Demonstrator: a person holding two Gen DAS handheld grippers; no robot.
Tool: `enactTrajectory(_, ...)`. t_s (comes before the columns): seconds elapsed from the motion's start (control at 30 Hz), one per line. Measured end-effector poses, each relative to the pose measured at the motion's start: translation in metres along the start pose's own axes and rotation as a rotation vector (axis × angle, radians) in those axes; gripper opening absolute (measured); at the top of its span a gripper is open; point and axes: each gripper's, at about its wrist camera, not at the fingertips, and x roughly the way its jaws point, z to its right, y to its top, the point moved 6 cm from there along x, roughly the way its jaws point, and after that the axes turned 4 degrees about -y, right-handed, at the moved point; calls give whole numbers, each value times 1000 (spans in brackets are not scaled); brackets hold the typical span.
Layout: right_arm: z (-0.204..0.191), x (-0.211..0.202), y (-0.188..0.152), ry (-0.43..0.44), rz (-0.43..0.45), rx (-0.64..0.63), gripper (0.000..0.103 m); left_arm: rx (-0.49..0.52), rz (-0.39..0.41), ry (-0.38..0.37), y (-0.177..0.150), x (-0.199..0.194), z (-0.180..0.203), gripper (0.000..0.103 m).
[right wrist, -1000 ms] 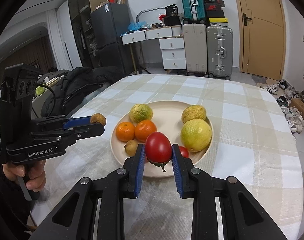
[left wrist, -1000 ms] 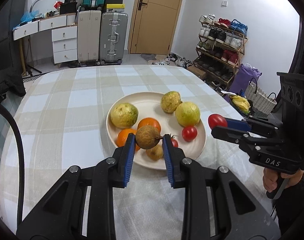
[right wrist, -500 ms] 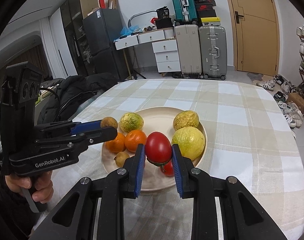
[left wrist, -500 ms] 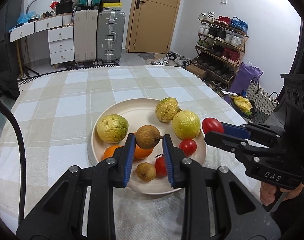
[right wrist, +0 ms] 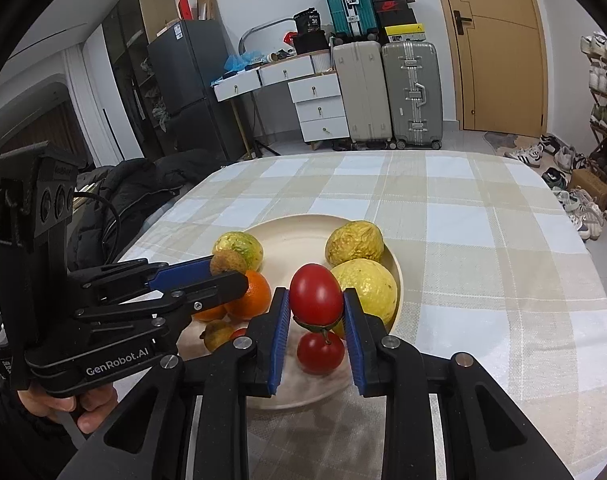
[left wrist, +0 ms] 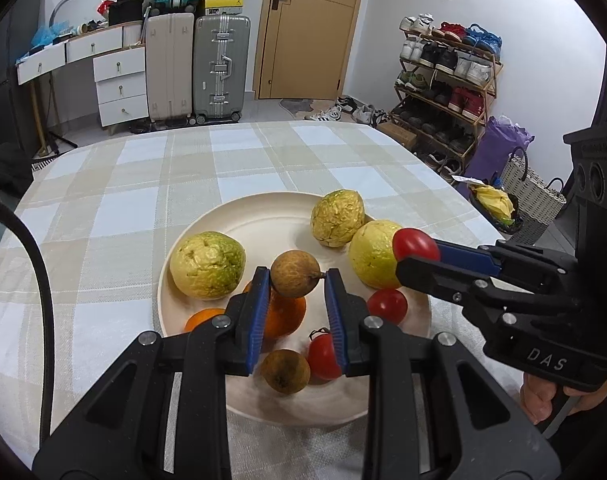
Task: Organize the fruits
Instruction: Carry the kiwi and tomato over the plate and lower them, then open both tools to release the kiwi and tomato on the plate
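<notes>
A beige plate [left wrist: 263,224] on the checked tablecloth holds three yellow-green guavas [left wrist: 207,264], two oranges [left wrist: 281,314], two tomatoes [left wrist: 387,306] and a brown round fruit [left wrist: 285,370]. My left gripper [left wrist: 296,280] is shut on a second brown round fruit [left wrist: 295,278] and holds it above the plate's middle. My right gripper [right wrist: 316,300] is shut on a red tomato [right wrist: 316,294] above the plate's right side, over another tomato [right wrist: 320,352]. In the left wrist view the right gripper [left wrist: 417,246] comes in from the right.
The round table [right wrist: 483,240] extends beyond the plate. Suitcases [left wrist: 219,68] and white drawers [left wrist: 119,84] stand by the far wall, a shoe rack [left wrist: 447,80] and baskets [left wrist: 531,196] at the right. A dark jacket [right wrist: 143,188] lies beside the table's left edge.
Both grippers have moved forward over the plate with their fruits still held; the plate now lies closer and lower in both views.
</notes>
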Motion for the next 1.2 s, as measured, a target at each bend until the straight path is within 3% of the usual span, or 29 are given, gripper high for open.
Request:
enactTrajectory(0.7, -5, 4, -3, -9, 16, -43, 27, 53, 7, 18, -4, 16, 6, 25)
enactTrajectory(0.83, -5, 2, -2, -8, 27, -35, 40, 47, 8, 16, -4, 15, 6, 25)
enactTrajectory(1.0, -1, -2, -2, -25, 29, -25, 42, 41, 9, 9, -4, 14, 7, 25)
enactTrajectory(1.2, 5, -9, -2, -53, 45, -11, 65, 38, 19, 1, -3, 7, 7, 26)
